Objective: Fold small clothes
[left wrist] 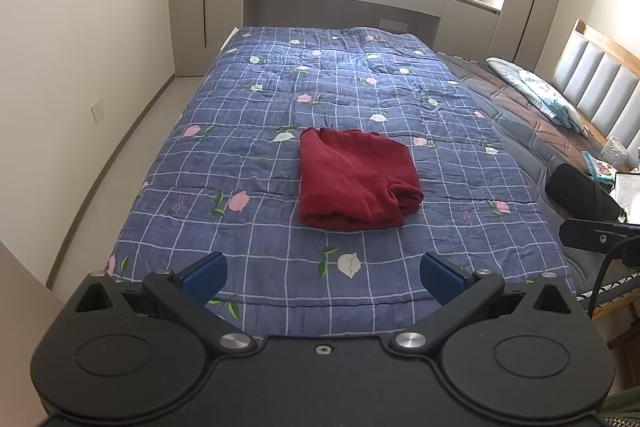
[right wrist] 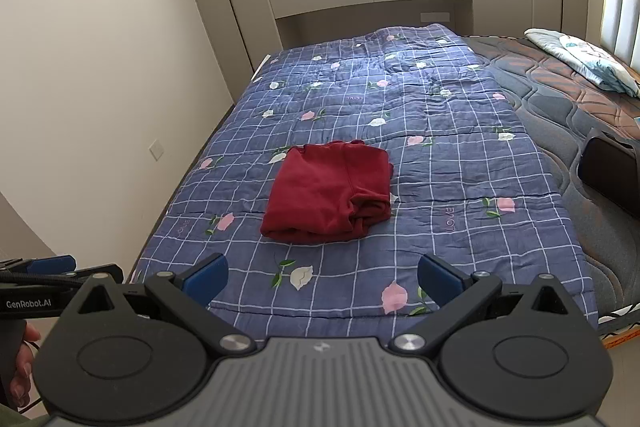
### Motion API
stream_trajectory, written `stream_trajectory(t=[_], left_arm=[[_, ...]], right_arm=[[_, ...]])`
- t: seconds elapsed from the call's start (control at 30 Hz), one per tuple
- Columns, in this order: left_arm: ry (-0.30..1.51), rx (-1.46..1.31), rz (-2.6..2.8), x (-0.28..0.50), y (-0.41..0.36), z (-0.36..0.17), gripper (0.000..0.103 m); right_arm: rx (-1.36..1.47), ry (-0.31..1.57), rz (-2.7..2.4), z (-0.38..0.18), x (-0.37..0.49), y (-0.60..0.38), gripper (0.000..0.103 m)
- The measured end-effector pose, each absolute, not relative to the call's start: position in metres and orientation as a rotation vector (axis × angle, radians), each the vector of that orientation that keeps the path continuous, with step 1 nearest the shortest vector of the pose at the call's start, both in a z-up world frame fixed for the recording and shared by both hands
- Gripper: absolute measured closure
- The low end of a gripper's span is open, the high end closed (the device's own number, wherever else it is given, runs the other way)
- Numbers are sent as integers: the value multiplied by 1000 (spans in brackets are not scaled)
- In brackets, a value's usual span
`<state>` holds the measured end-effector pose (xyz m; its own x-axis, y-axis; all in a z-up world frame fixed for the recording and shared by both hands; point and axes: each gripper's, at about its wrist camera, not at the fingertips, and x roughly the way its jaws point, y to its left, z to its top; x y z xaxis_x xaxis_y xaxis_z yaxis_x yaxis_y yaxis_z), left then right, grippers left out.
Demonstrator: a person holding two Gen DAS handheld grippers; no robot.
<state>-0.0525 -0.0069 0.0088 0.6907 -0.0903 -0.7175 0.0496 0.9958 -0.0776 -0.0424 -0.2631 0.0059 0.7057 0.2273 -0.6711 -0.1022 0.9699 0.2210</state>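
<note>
Garment: the dark red soft-knit garment (left wrist: 358, 179) is lying in a compact, roughly rectangular bundle near the middle of the blue checked flower-print quilt (left wrist: 248, 155) on the bed, with one thick rolled edge facing the cameras.
Progress: judging from that shape, the folding is looking finished or nearly so; the near right corner is bulging a little and may be wanting a last tuck. No other loose clothes are showing.
Left gripper: the left gripper (left wrist: 322, 273) is hovering over the near edge of the quilt with its blue-padded jaws spread wide, gripping nothing, well apart from the garment.
Right gripper: the right gripper (right wrist: 322, 275) is likewise hanging released and empty, short of the bundle.
Surroundings: a light blue patterned pillow (right wrist: 584, 61) is resting by the padded grey headboard (left wrist: 600, 87), on the brown and grey quilted mattress (right wrist: 560, 95) beside the quilt.
Obstacles: nothing is lying between either gripper and the garment; a dark object at the bed's right side is too unclear to name.
</note>
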Motion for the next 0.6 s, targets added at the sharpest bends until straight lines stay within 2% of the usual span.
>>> stream_trajectory(t=[0.6], left_arm=[[811,-55,-88,-51,-4,8,1]], right_arm=[[179,777,169,4,-39,-254,0]])
